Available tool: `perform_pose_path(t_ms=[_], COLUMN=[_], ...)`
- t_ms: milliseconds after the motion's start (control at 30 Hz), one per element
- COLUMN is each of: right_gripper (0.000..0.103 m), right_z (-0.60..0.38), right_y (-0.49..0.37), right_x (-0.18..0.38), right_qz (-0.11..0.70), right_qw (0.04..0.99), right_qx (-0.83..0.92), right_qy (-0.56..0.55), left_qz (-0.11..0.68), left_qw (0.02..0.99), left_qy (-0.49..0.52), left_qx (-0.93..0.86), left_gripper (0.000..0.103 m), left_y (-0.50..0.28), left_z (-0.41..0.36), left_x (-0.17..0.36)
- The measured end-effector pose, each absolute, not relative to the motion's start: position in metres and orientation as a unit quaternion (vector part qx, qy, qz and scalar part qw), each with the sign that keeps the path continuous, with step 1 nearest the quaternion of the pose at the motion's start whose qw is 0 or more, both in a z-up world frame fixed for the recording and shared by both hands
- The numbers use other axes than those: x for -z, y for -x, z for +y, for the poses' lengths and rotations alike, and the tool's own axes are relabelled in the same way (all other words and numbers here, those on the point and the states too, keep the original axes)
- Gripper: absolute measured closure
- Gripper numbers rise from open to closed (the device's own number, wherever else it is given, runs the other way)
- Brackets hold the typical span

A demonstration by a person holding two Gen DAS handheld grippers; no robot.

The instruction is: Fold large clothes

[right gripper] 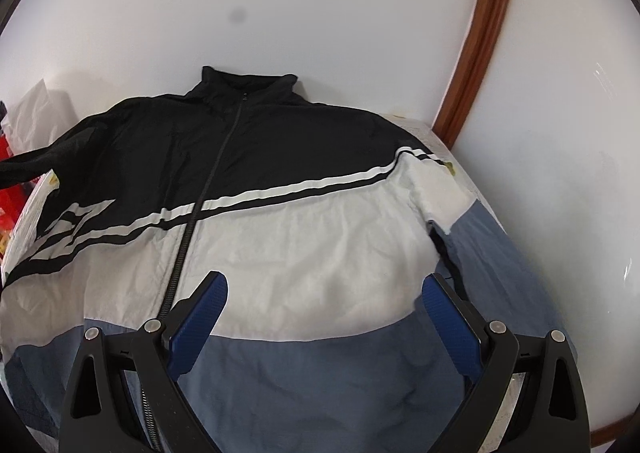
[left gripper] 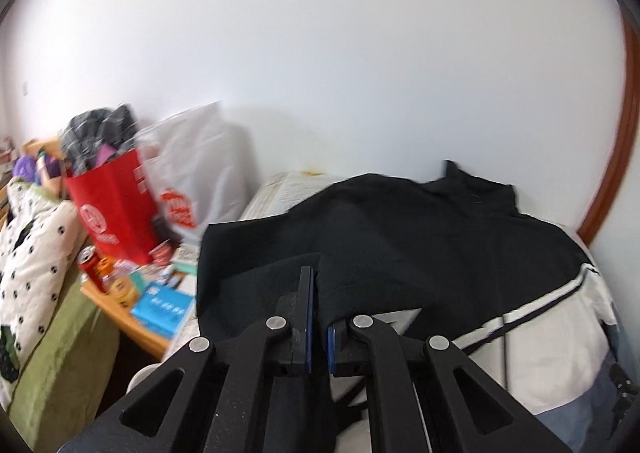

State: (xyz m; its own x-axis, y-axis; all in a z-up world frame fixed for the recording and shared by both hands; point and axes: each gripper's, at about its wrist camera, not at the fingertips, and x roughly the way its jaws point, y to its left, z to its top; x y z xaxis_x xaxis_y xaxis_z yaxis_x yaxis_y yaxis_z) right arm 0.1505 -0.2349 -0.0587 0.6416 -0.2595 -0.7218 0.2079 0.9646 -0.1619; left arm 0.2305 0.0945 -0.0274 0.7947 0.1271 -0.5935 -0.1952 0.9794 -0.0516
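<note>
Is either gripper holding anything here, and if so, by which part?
The left gripper is shut on the black sleeve of the jacket, pinching a fold of its fabric. The right gripper is open above the jacket's front, holding nothing.

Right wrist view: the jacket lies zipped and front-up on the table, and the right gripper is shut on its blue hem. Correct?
Not quite. In the right wrist view the right gripper is open, jaws spread wide above the jacket, gripping nothing. The jacket does lie zipped and front-up on the table.
</note>
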Motion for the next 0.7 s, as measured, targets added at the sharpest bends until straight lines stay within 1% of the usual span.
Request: perform_pose_path(t_ms=[333, 600, 667, 700], right_gripper=[0.006, 0.006, 0.006, 0.006], right_z=[-0.289, -0.311, -0.314, -0.315], right_y=[-0.139, -0.141, -0.14, -0.141], right_x=[0.056, 0.074, 0.079, 0.08], right_qz=[0.396, 0.411, 0.414, 0.416], right_qw=[0.906, 0.899, 0.897, 0.897], right_qx=[0.145, 0.151, 0.151, 0.151], right_qy=[-0.008, -0.02, -0.024, -0.025], left_qz=[0.333, 0.366, 0.375, 0.38], left_qw=[0.942, 0.93, 0.927, 0.925], left_qy=[-0.008, -0.02, -0.021, -0.019], left_qx=[-0.023, -0.006, -0.007, -0.006], left_gripper=[0.098, 0.098, 0.096, 0.093], left_y=[-0.259, -0.272, -0.275, -0.275], left_z=[-0.003, -0.037, -0.038, -0.038], left_x=[0.034, 0.058, 0.062, 0.065])
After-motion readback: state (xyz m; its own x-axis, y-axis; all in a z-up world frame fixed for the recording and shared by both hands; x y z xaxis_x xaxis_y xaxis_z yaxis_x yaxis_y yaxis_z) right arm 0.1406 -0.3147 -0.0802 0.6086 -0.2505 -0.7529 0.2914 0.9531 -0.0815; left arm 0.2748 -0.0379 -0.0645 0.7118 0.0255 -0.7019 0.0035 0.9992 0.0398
